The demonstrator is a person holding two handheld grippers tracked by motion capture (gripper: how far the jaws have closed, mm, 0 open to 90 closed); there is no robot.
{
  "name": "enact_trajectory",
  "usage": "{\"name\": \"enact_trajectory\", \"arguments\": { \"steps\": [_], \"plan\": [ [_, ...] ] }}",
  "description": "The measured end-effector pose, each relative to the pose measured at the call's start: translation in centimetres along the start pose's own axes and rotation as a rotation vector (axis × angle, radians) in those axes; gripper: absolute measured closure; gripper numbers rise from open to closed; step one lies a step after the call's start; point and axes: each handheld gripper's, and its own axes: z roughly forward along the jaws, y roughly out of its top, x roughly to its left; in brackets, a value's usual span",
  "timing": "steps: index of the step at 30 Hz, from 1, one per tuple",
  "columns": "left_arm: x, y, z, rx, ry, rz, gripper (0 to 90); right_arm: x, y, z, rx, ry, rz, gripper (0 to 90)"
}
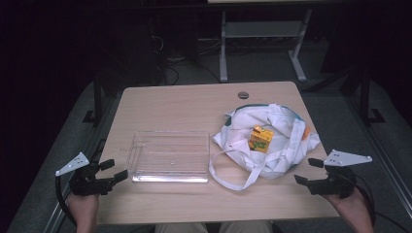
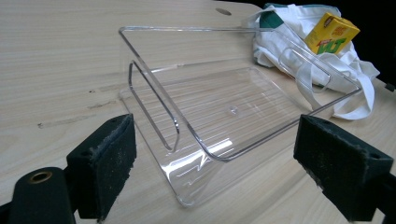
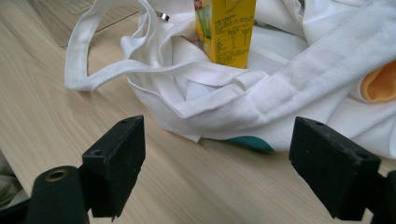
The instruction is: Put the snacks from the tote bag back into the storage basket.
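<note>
From my remote station: one yellow cardboard juice carton (image 1: pixel 260 139) stands upright in one crumpled white cloth tote bag (image 1: pixel 279 128), ahead and left of my right gripper (image 1: pixel 308 171), the nearer one. One clear rectangular plastic tray (image 1: pixel 170 155), long axis crosswise, sits just beyond my left gripper (image 1: pixel 112 170). Both grippers gape wide, holding nothing.

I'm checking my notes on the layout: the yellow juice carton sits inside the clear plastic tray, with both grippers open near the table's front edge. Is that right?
Not quite. The juice carton sits on the white cloth bag, not in the clear tray, which is empty; the high view shows it. Both the left gripper and right gripper are open.
</note>
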Motion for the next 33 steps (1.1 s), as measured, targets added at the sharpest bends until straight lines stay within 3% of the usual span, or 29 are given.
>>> {"name": "enact_trajectory", "arguments": {
  "steps": [13, 33],
  "plan": [
    [-0.1, -0.1, 0.1, -0.006, 0.0, -0.007, 12.6, -0.3, 0.9, 0.3, 0.058, 0.022, 0.025, 17.1],
    [0.0, -0.2, -0.4, -0.031, -0.006, -0.021, 12.6, -1.0, 4.6, 0.5, 0.08, 0.029, -0.035, 17.3]
  ]
}}
